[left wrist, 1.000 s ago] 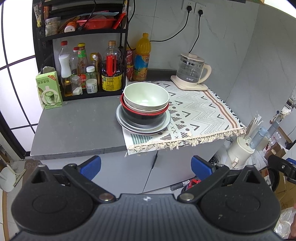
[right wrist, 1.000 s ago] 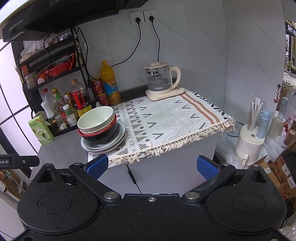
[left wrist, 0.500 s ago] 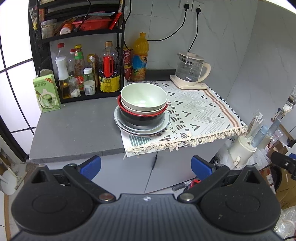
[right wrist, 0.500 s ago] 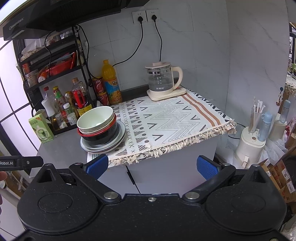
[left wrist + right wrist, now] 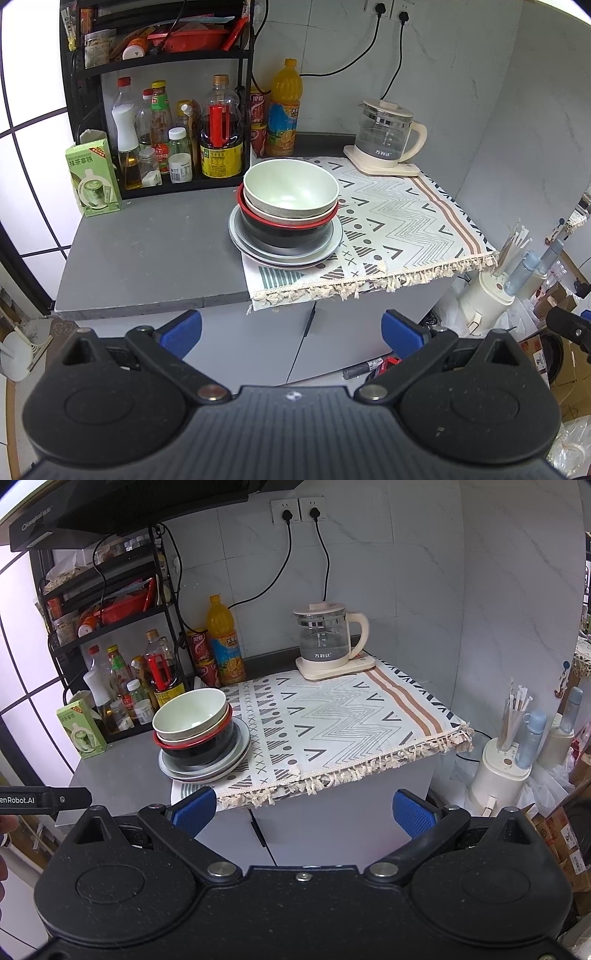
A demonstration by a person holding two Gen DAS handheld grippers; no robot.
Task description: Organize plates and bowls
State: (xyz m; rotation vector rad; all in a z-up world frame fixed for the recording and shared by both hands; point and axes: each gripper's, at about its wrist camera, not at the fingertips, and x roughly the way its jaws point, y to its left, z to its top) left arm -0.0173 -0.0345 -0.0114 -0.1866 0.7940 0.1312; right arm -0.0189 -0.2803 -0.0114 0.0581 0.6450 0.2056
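Observation:
A stack of dishes stands at the left edge of a patterned cloth (image 5: 399, 218) on the counter. A pale green bowl (image 5: 290, 188) (image 5: 189, 713) sits on top, nested in a beige bowl and a black bowl with a red rim (image 5: 284, 232) (image 5: 201, 744). Grey plates (image 5: 255, 248) (image 5: 207, 770) lie underneath. My left gripper (image 5: 291, 332) is open and empty, well in front of the counter edge. My right gripper (image 5: 303, 810) is also open and empty, below the cloth's fringe.
A black rack with sauce bottles (image 5: 177, 140) stands behind the stack. A green carton (image 5: 93, 177), an orange drink bottle (image 5: 283, 110) and a glass kettle (image 5: 388, 138) (image 5: 327, 642) are on the counter. A white appliance (image 5: 506, 775) stands on the floor at right.
Both views have shifted slightly; the left gripper has drifted a little, so the dish stack sits marginally lower-left in its view. The jaws stay open.

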